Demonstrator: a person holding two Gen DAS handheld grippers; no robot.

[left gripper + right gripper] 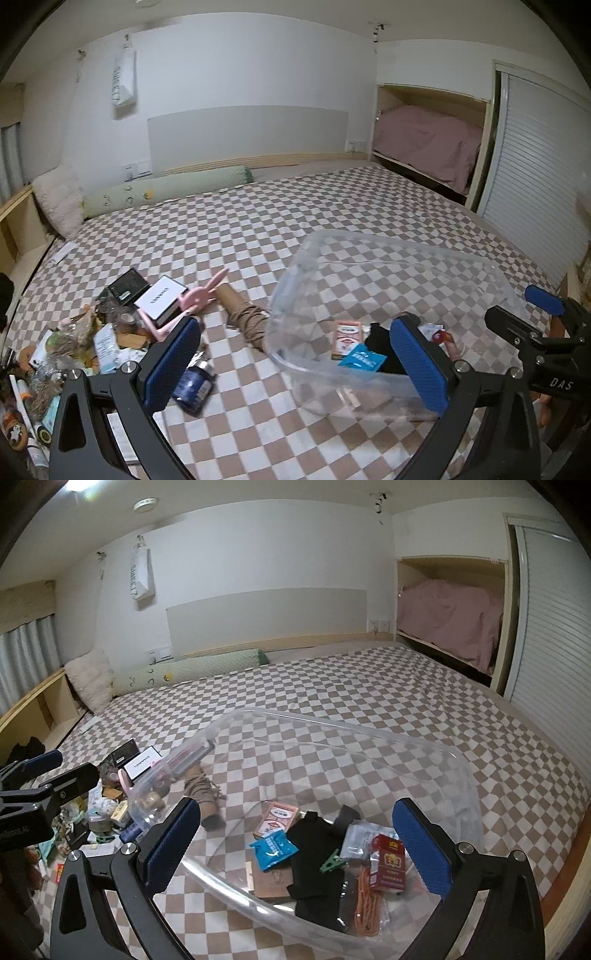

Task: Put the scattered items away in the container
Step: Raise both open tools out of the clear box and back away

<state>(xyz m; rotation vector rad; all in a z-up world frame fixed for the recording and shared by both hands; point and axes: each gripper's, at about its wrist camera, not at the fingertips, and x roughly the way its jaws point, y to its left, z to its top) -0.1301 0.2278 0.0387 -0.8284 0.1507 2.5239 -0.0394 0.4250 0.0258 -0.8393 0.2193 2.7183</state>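
A clear plastic container (388, 266) (369, 738) lies on the checkered bed. Inside it are a black cloth (314, 853), a blue packet (273, 849), a red box (388, 864), an orange cord (365, 904), a green clip (334, 860) and a card box (277, 818). My left gripper (295, 365) is open and empty, above the bed by the container's left wall. My right gripper (299, 849) is open and empty over the container. Scattered items lie left: a dark blue bottle (194, 387), a pink rabbit toy (199, 295), a white box (160, 301), a brown roll (247, 317).
A heap of packets and small things (74, 350) lies at the bed's left edge. A green bolster (166, 192) and a white pillow (59, 199) lie at the headboard. A closet with a pink quilt (424, 147) stands at the right.
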